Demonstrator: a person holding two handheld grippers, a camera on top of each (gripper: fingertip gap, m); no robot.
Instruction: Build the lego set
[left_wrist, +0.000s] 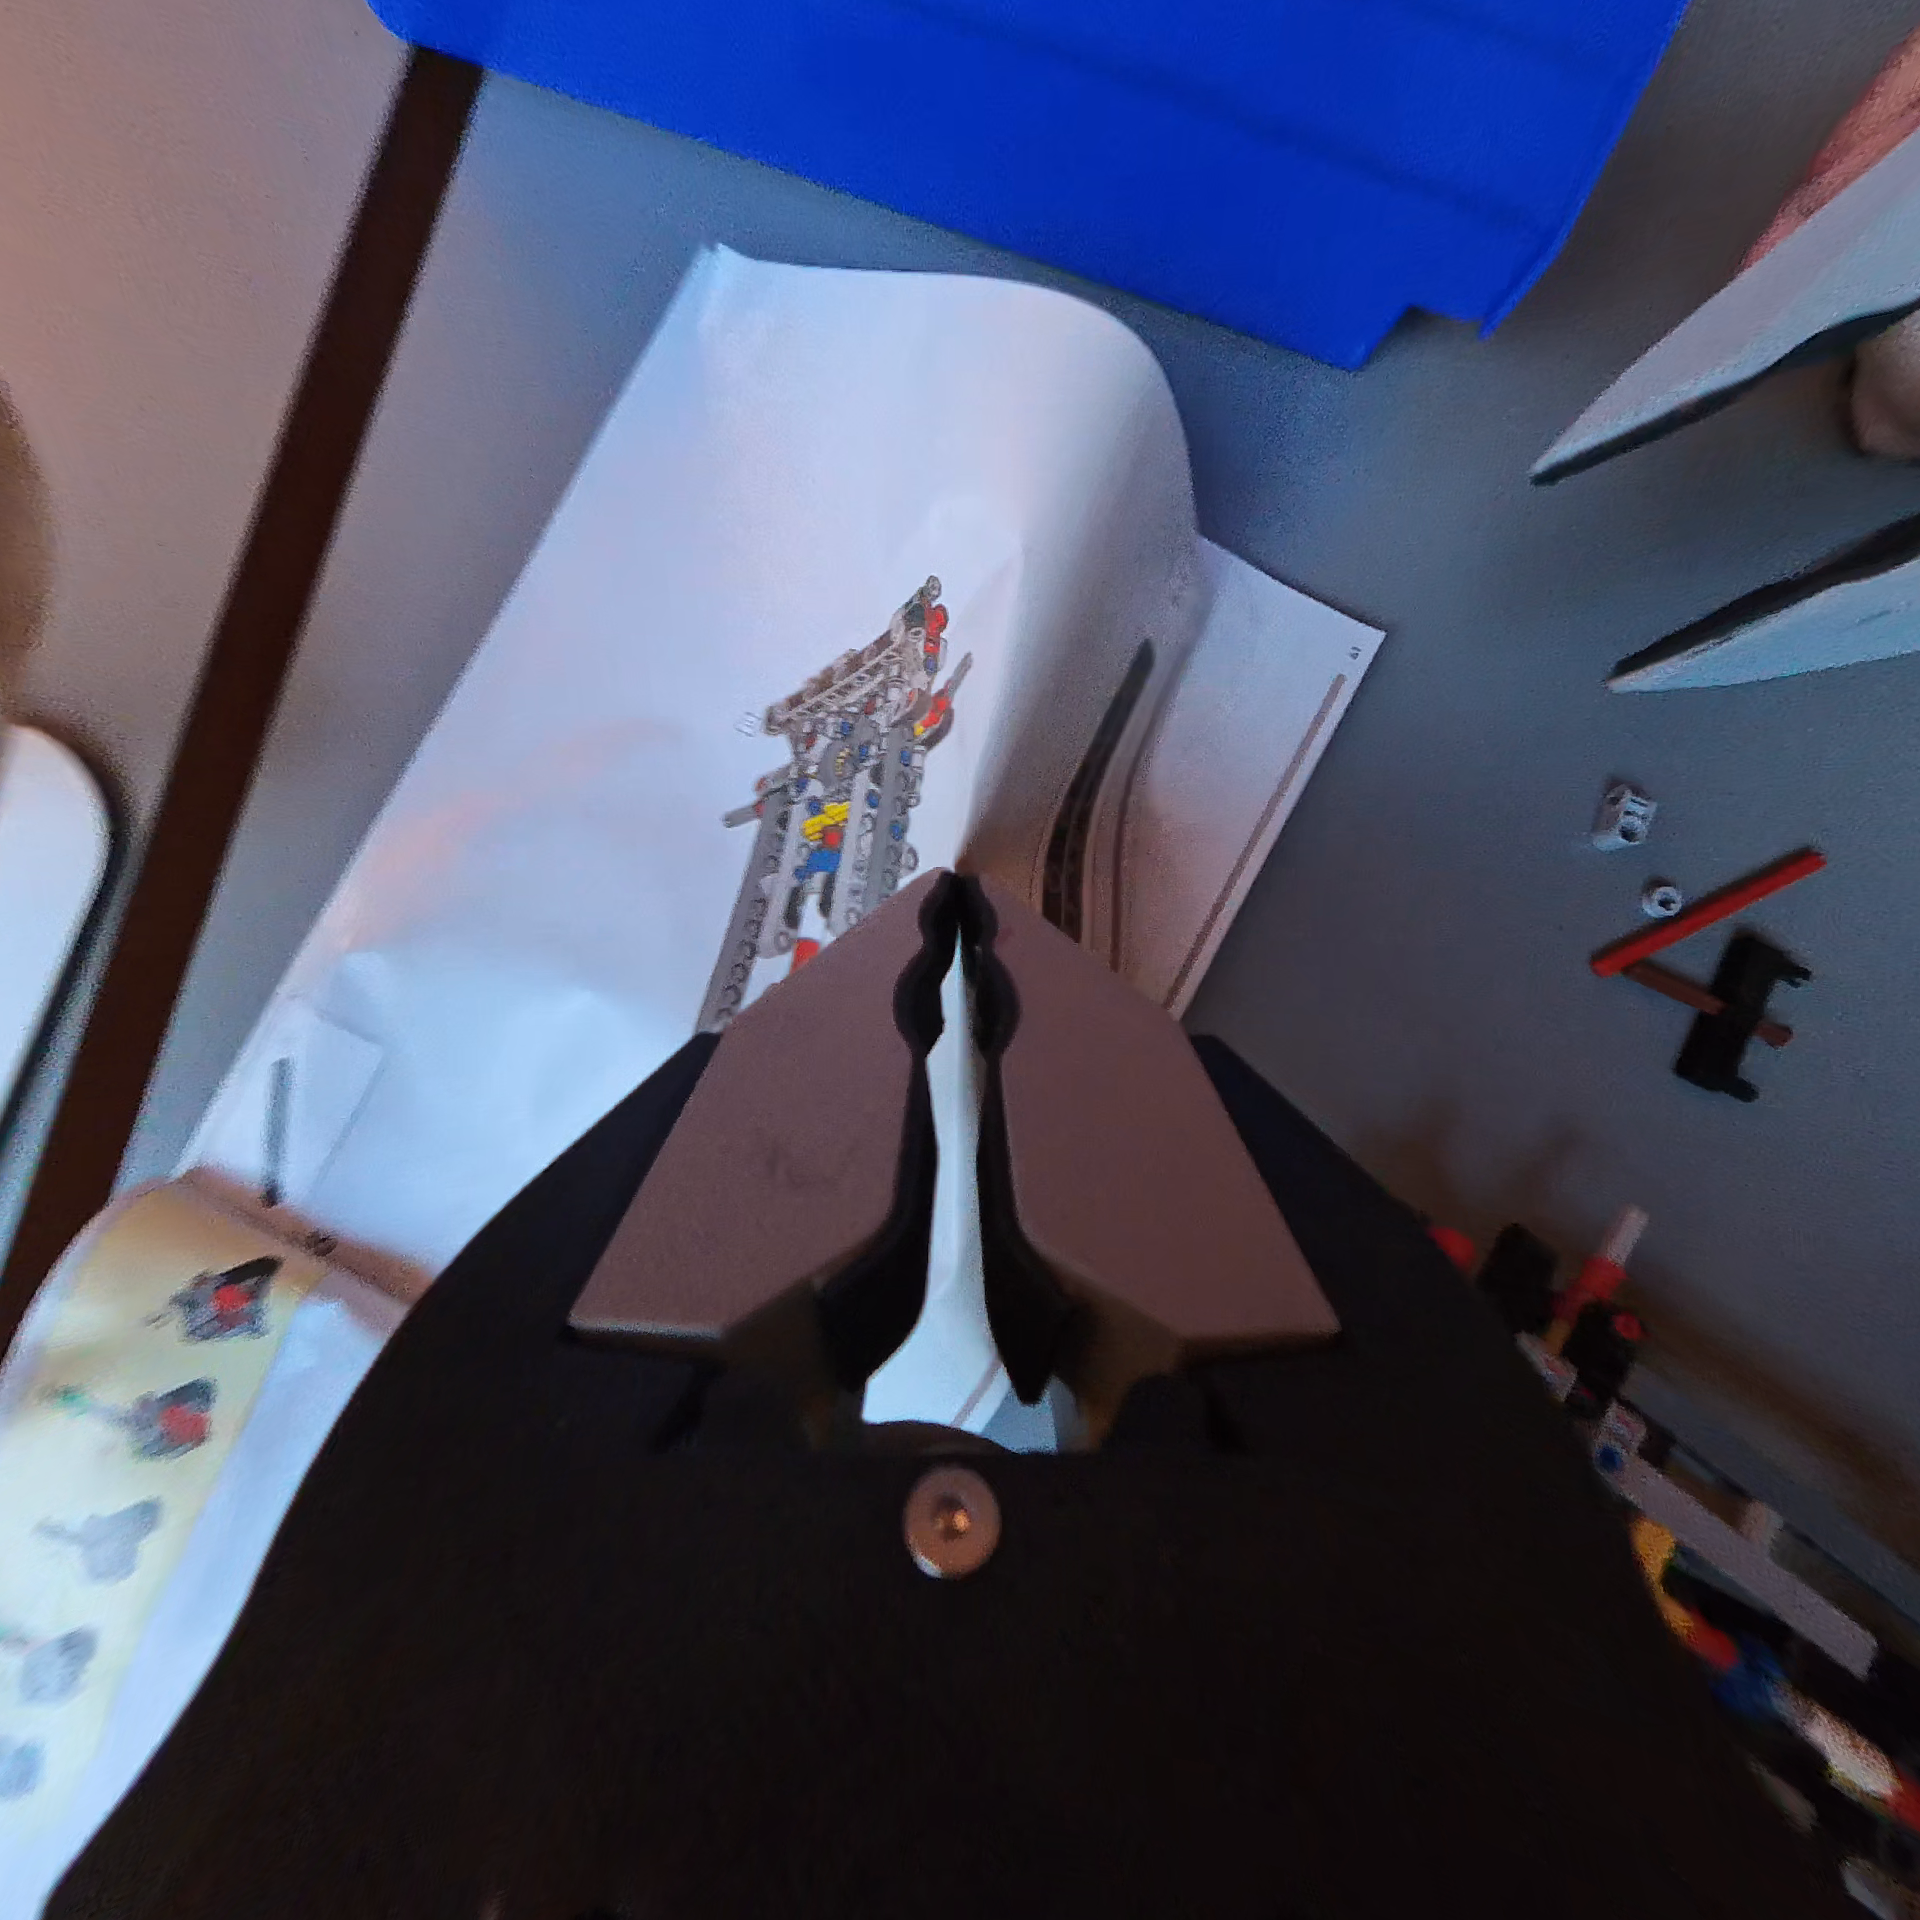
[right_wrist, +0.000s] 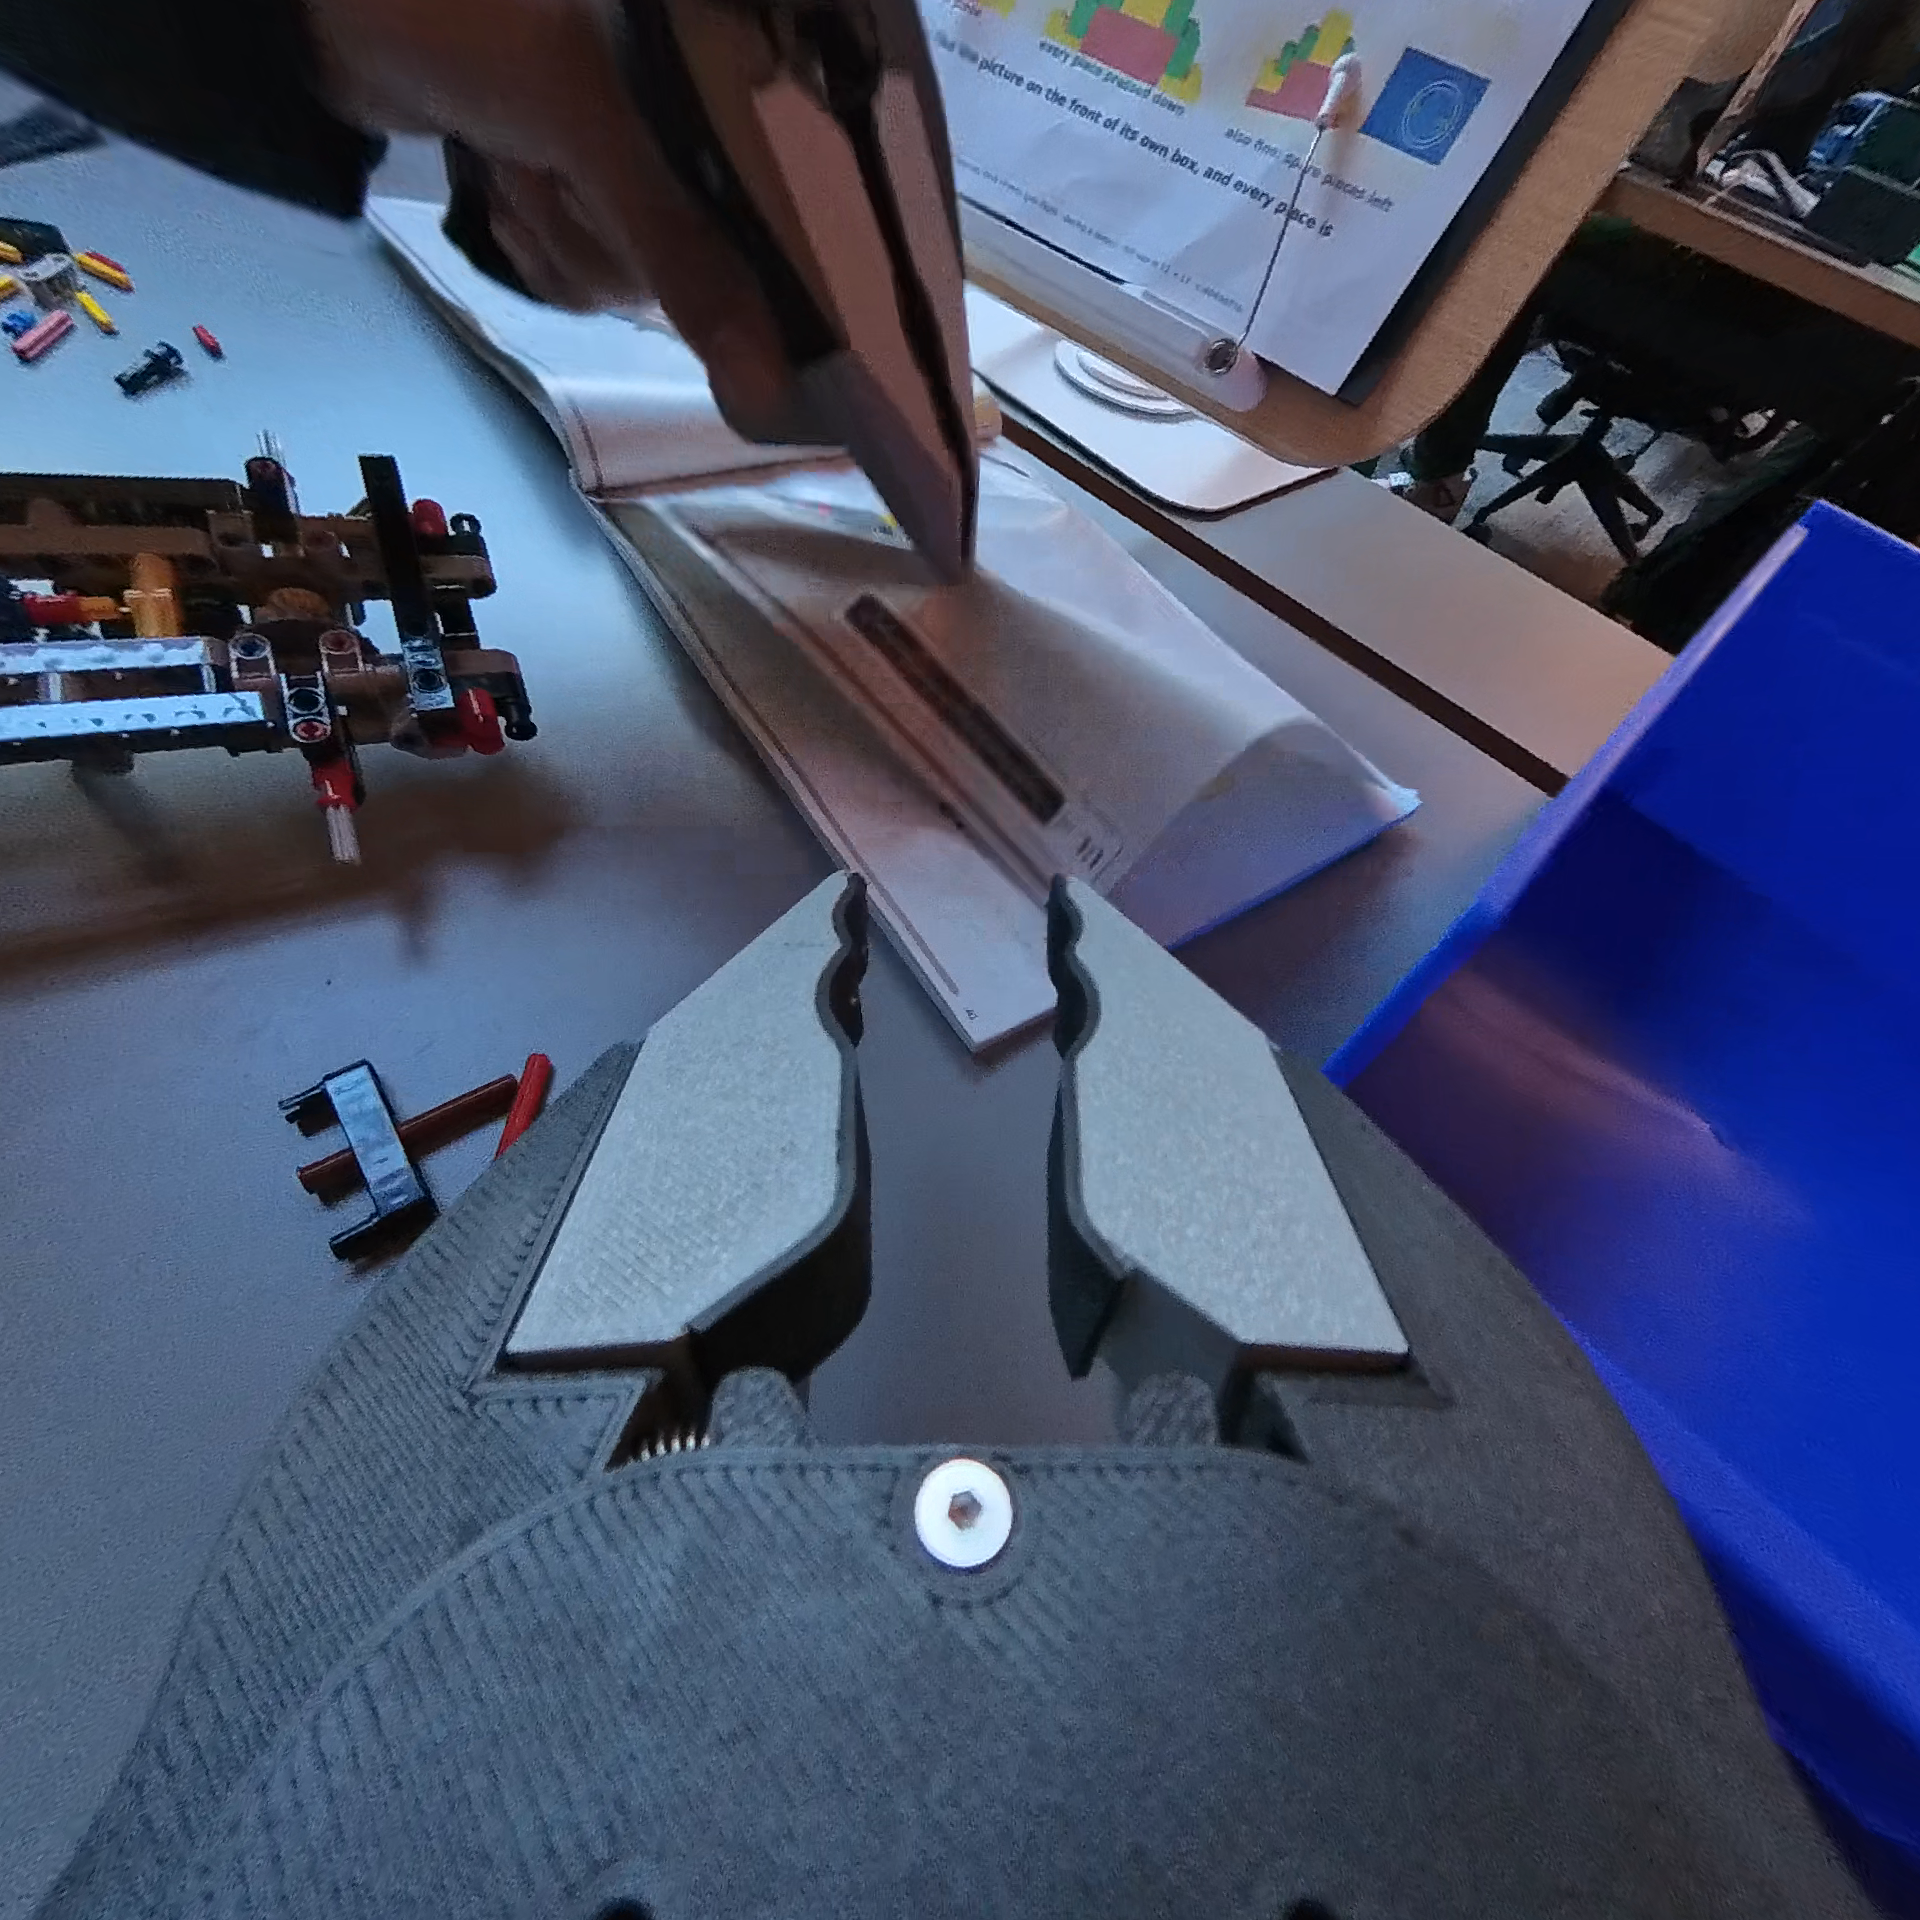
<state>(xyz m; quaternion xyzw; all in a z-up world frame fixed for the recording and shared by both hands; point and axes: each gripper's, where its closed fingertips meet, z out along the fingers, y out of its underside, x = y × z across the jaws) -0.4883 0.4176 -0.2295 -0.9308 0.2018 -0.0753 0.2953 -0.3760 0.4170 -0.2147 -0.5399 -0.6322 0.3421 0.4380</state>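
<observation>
Nearest the lens are my own fingers. My right claw hangs released just above the table, its two grey pads apart with nothing between them but dark tabletop and, just past the tips, the near corner of the open booklet. It touches nothing.

My left claw is clenched. Its pads meet on the edge of a white page of that booklet, and the sheet bows up in a curl ahead of the tips, a printed model drawing showing on it. From my right claw it comes down onto the booklet from above and ahead.

By size, the rest runs so: the blue bin close on the right of my right claw; the half-built brick model well to its left and ahead; a black clip piece lying across a brown axle just left of the fingers, with a red axle beside them; a scatter of small coloured pieces far off left.

The table is plain grey and matt. Beyond the booklet stands a wooden-framed board carrying a printed sheet, and behind that I see shelving and office chairs, dim.
</observation>
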